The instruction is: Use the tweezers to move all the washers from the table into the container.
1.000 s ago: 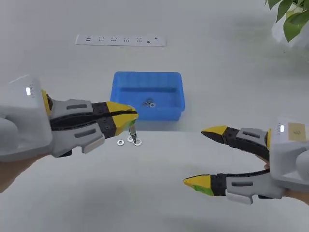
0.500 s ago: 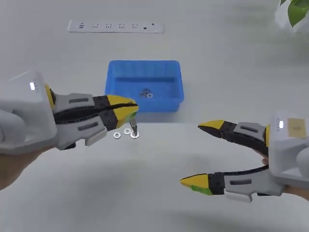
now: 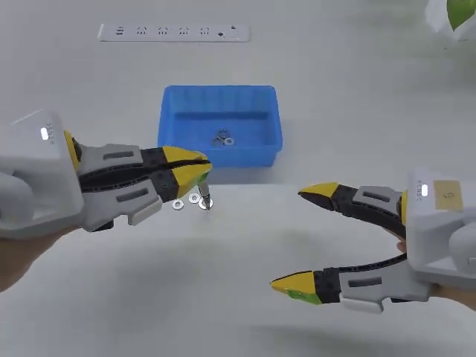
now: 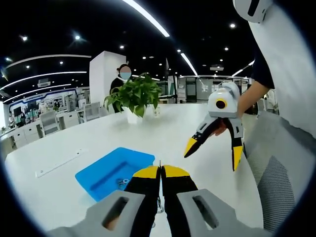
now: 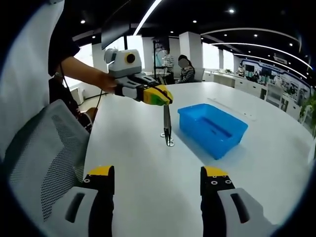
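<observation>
My left gripper (image 3: 206, 172) is shut on slim metal tweezers (image 3: 204, 195), which point down at three small washers (image 3: 193, 200) on the white table, just in front of the blue container (image 3: 245, 156). One tweezer tip rests at the rightmost washer. Several washers (image 3: 222, 138) lie inside the container. In the right gripper view, the left gripper (image 5: 164, 95) holds the tweezers (image 5: 167, 121) upright over the table washers (image 5: 168, 141), beside the container (image 5: 207, 140). My right gripper (image 3: 288, 238) stands wide open with nothing in it, to the right and nearer to me.
A white power strip (image 3: 171, 32) lies at the far side of the table. A potted plant (image 4: 136, 96) stands beyond the container, with a leaf (image 3: 461, 11) at the top right. A mesh office chair (image 5: 44, 148) is at the table's edge.
The head camera has tilted, so everything sits a little higher in the picture. The tweezers' tips stay at the washers on the table. The right gripper has drifted slightly left.
</observation>
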Available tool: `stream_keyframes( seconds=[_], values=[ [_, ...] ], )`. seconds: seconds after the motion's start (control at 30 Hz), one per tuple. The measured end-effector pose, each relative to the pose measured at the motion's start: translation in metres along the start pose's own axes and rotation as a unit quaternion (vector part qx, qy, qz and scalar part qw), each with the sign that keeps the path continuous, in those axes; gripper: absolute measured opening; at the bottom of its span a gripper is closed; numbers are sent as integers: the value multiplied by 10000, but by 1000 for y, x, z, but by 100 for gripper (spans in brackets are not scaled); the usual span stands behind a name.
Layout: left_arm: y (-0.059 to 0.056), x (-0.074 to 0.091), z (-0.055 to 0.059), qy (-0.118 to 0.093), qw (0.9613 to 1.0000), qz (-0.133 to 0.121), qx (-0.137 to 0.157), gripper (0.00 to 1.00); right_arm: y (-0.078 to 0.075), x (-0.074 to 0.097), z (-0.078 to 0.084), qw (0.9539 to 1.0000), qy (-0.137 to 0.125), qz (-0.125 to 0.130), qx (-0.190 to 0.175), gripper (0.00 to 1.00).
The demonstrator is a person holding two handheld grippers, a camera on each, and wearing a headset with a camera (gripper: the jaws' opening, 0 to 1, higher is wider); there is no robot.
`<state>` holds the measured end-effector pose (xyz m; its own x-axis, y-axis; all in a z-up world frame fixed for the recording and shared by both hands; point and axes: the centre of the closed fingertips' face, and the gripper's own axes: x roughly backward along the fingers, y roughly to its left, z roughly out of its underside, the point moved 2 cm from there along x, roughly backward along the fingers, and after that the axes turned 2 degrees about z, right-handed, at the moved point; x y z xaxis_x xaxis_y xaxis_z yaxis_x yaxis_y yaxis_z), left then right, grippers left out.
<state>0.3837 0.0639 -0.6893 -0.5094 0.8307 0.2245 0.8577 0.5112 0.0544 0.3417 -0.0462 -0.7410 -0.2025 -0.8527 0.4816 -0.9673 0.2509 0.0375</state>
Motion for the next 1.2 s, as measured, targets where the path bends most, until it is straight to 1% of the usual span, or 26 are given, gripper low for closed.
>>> stream_keyframes(
  seconds=[0.13, 0.2, 0.27, 0.33, 0.37, 0.43, 0.47, 0.57, 0.6, 0.63, 0.7, 0.73, 0.8, 0.9, 1.0, 1.03, 1.13, 1.2],
  values=[
    [-1, -2, 4, 80, 10000, 42, -9, 5, 0, 0, 2, 10000, 29, -10, -10, 71],
    [0, -1, 3, 45, 10000, 34, 25, 5, 0, -1, 2, 10000, 25, -10, -23, 71],
    [2, 0, 4, 65, 9999, 6, 94, 5, -1, -3, 1, 10000, -6, -16, -50, 71],
    [3, 3, 5, 93, 9998, 51, 153, 5, -2, -7, 0, 10000, -29, -49, -68, 71],
    [3, 3, 5, 117, 9996, 87, 232, 5, -3, -9, 0, 10000, -25, -68, -66, 70],
    [2, 5, 5, 181, 9995, 157, 227, 5, -5, -16, 0, 9999, 13, -136, -53, 69],
    [2, 6, 6, 208, 9991, 197, 305, 5, -7, -20, -2, 9998, 14, -192, -40, 68],
    [4, 6, 6, 262, 9987, 217, 367, 5, -10, -30, -7, 9996, -18, -277, 9, 66],
    [5, 5, 6, 287, 9984, 235, 424, 5, -12, -35, -11, 9995, -30, -319, 44, 65],
    [5, 5, 6, 299, 9984, 249, 414, 5, -14, -39, -13, 9994, -42, -346, 71, 63],
    [4, 2, 5, 320, 9980, 305, 461, 5, -19, -49, -21, 9992, -100, -356, 141, 60],
    [4, 0, 5, 334, 9980, 316, 445, 5, -23, -55, -28, 9989, -189, -321, 280, 55],
    [4, -2, 5, 339, 9978, 341, 462, 5, -26, -63, -34, 9985, -241, -358, 336, 51],
    [4, -5, 5, 330, 9978, 334, 477, 5, -27, -79, -41, 9975, -276, -535, 368, 50],
    [3, -6, 5, 333, 9976, 364, 488, 5, -24, -90, -40, 9959, -138, -741, 498, 47],
    [3, -6, 5, 342, 9976, 377, 476, 5, -22, -94, -38, 9945, -67, -881, 562, 47],
    [4, -5, 5, 377, 9975, 391, 453, 5, -18, -100, -37, 9914, 6, -1157, 605, 40],
    [4, -4, 5, 396, 9974, 401, 453, 5, -19, -105, -37, 9899, 36, -1295, 572, 34]
  ],
)
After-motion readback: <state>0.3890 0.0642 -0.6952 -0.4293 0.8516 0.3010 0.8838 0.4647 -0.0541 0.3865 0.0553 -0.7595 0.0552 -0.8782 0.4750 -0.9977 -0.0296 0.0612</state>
